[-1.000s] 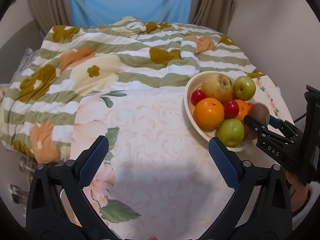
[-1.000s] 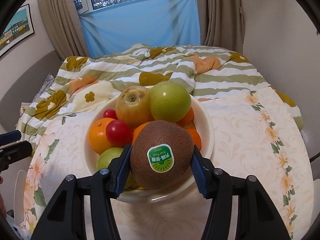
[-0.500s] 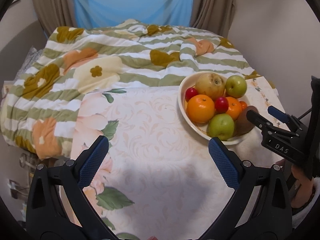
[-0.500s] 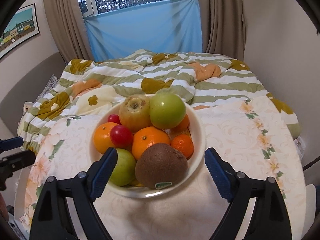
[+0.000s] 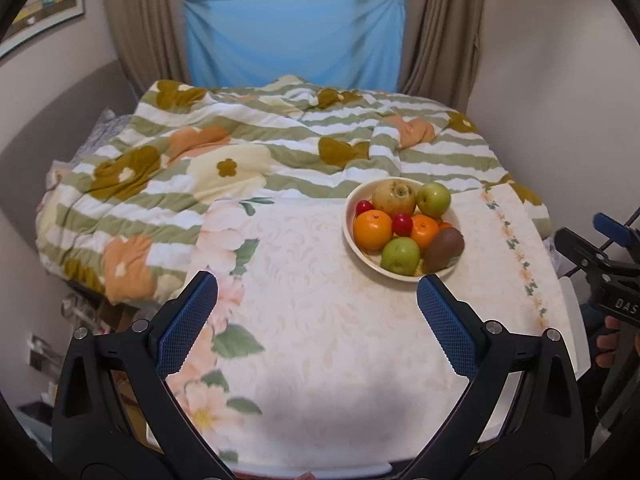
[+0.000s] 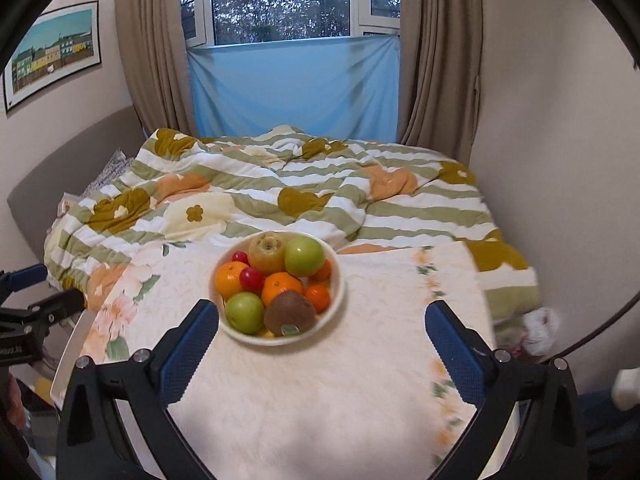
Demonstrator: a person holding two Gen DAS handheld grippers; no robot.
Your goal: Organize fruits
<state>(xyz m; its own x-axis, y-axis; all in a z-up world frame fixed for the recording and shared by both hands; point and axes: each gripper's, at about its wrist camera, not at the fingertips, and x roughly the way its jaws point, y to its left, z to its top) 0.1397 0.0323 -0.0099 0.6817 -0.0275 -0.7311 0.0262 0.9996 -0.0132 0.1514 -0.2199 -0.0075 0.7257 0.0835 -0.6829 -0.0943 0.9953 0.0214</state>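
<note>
A cream bowl [image 6: 338, 280] heaped with fruit sits on a table covered by a pale floral tablecloth [image 6: 320, 392]; every position here is given relative to that bowl. Nearest the cameras in the bowl lies a brown kiwi [image 6: 289, 312] with a small green sticker, touching a green apple [image 6: 245, 312] on its left. Behind them sit an orange [image 6: 231, 278], a second orange [image 6: 282, 287], two small red fruits [image 6: 252, 279] and, at the back, a yellowish pear-like fruit [image 6: 267, 257] beside another green apple [image 6: 304, 256].

The right gripper [image 6: 322, 320] hovers just in front of the bowl with its blue-padded fingers [image 6: 188, 354] spread wide and holding nothing; its left finger tip appears just beside the bowl's near rim. The left gripper [image 5: 318, 296] is also spread wide and empty, over bare tablecloth [image 5: 320, 340] in front and to the left of the bowl [image 5: 350, 240].

Only the right wrist view shows the kiwi's sticker, small orange fruits [image 6: 318, 295] on the bowl's right side, most of the window [image 6: 280, 0] and the whole framed picture [image 6: 52, 52] on the wall. In the left wrist view the kiwi [image 5: 444, 249] sits at the bowl's front right, and the other gripper, black and partly cut off, shows at the far right edge, well apart from the bowl. Beyond the bowl in both views lies a striped flowered quilt [image 5: 248, 148] on a bed, then a blue cloth [image 5: 292, 36] between beige curtains [image 5: 144, 32]
</note>
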